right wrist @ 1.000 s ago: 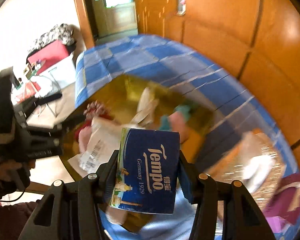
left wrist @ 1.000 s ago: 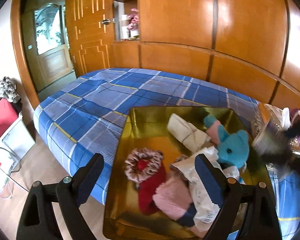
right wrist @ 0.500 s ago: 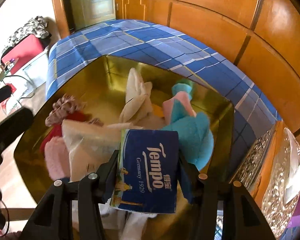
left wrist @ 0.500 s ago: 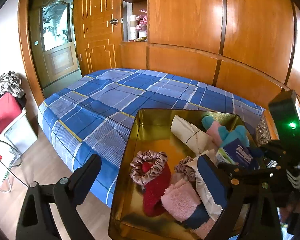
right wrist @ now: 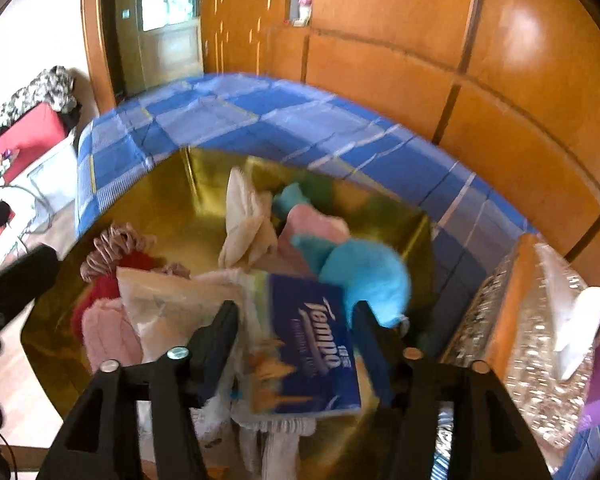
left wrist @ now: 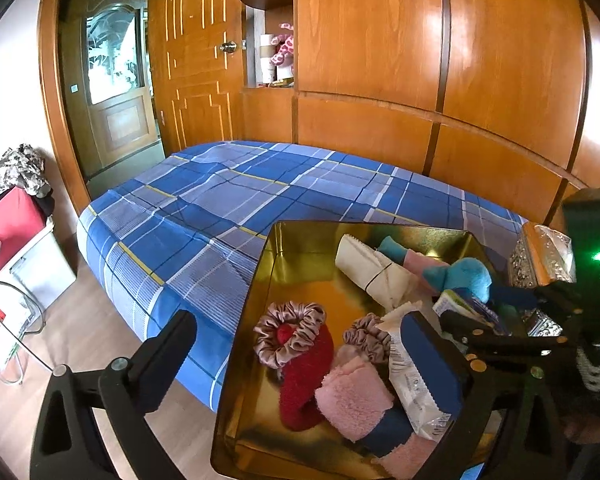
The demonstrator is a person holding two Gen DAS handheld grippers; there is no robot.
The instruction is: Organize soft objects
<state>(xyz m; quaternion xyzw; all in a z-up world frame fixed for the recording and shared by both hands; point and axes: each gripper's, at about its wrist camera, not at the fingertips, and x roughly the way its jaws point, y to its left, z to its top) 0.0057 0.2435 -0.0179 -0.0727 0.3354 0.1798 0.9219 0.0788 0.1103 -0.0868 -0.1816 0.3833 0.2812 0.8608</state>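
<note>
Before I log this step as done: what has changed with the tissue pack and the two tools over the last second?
The right tool carried the Tempo tissue pack over the gold tray, lowered it onto the pile, and its jaws have just been opening; the pack sits tilted between them, apparently released. The left tool stayed open beside the tray, holding nothing. The scrunchie, pink cloth and blue plush kept their places.
</note>
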